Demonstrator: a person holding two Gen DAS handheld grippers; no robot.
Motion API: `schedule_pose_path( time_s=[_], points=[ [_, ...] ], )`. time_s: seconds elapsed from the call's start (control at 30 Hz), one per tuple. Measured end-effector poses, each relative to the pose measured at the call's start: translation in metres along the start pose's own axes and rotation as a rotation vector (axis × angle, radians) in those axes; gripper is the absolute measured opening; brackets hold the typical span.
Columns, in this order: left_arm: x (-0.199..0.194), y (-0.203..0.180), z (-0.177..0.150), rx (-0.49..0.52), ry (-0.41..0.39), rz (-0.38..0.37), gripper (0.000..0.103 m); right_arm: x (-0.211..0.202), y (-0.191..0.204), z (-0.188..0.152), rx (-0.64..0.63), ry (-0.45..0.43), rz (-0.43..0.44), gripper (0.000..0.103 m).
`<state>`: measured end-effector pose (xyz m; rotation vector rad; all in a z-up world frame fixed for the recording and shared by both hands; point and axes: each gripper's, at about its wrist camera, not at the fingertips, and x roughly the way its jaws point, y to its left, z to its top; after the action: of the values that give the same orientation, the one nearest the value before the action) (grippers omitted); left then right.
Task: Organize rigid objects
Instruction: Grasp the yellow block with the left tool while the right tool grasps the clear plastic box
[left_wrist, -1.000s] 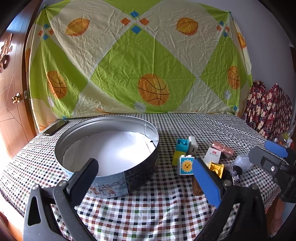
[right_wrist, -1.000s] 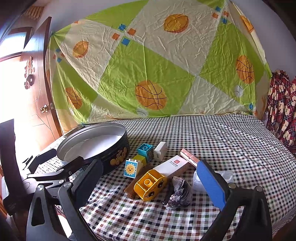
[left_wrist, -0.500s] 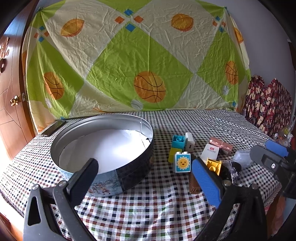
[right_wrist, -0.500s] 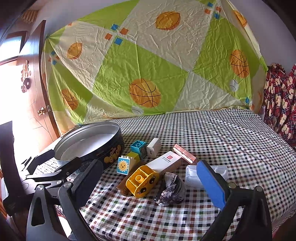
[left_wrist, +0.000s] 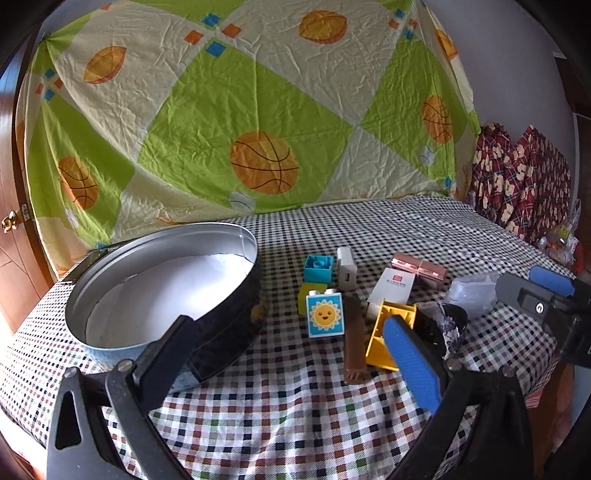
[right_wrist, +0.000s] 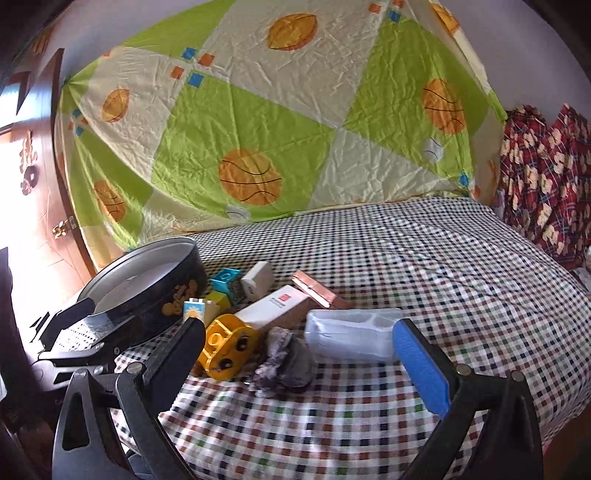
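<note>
A round metal tin (left_wrist: 236, 306) lined with white paper stands at the left of the checked table (left_wrist: 280, 417). Right of it lie a sun-face block (left_wrist: 325, 317), a blue block (left_wrist: 318, 268), a white charger (left_wrist: 346, 274), a white box (left_wrist: 392, 288), a brown bar (left_wrist: 355, 341), a yellow toy car (right_wrist: 227, 343) and a crumpled dark wrapper (right_wrist: 286, 360). My left gripper (left_wrist: 284, 343) hangs open over the near edge, empty. My right gripper (right_wrist: 299, 341) is open just short of the car, the wrapper and a clear plastic case (right_wrist: 351, 334).
A pink flat box (left_wrist: 419, 264) lies behind the white box. A green and cream basketball sheet (left_wrist: 258, 122) hangs behind the table. A wooden door (left_wrist: 14, 236) is at left, and red plaid fabric (left_wrist: 524, 184) at right. Bare checked cloth stretches toward the far right (right_wrist: 461, 266).
Both grippers have moved forward and to the right, toward the pile of objects, so the blocks and car now look larger. Both jaws stayed open, and no object has shifted.
</note>
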<state>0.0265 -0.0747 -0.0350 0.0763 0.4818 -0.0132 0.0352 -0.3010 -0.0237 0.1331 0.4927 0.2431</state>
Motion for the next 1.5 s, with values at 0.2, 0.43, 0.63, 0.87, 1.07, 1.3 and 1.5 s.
schedule_pose_path(
  time_s=[0.2, 0.43, 0.63, 0.87, 1.07, 1.3, 1.5],
  points=[
    [0.011, -0.024, -0.003, 0.054, 0.025, -0.050, 0.100, 0.009, -0.023, -0.006, 0.056, 0.011, -0.019, 0.102],
    [0.033, -0.042, -0.006, 0.084, 0.099, -0.142, 0.071, 0.017, -0.034, -0.011, 0.069, 0.020, -0.038, 0.102],
    [0.049, -0.056, -0.007, 0.115, 0.139, -0.193, 0.063, 0.023, -0.038, -0.016, 0.074, 0.035, -0.053, 0.102],
    [0.057, -0.062, -0.009, 0.127, 0.137, -0.233, 0.031, 0.028, -0.037, -0.017, 0.060, 0.036, -0.078, 0.102],
    [0.044, -0.055, -0.009, 0.120, 0.078, -0.233, 0.030, 0.035, -0.032, -0.012, 0.029, 0.022, -0.139, 0.102],
    [0.034, -0.022, 0.004, 0.051, -0.009, -0.175, 0.030, 0.053, -0.017, -0.005, -0.019, 0.064, -0.184, 0.102],
    [0.046, 0.000, 0.002, -0.021, 0.015, -0.174, 0.030, 0.067, -0.016, -0.005, -0.028, 0.100, -0.225, 0.102]
  ],
)
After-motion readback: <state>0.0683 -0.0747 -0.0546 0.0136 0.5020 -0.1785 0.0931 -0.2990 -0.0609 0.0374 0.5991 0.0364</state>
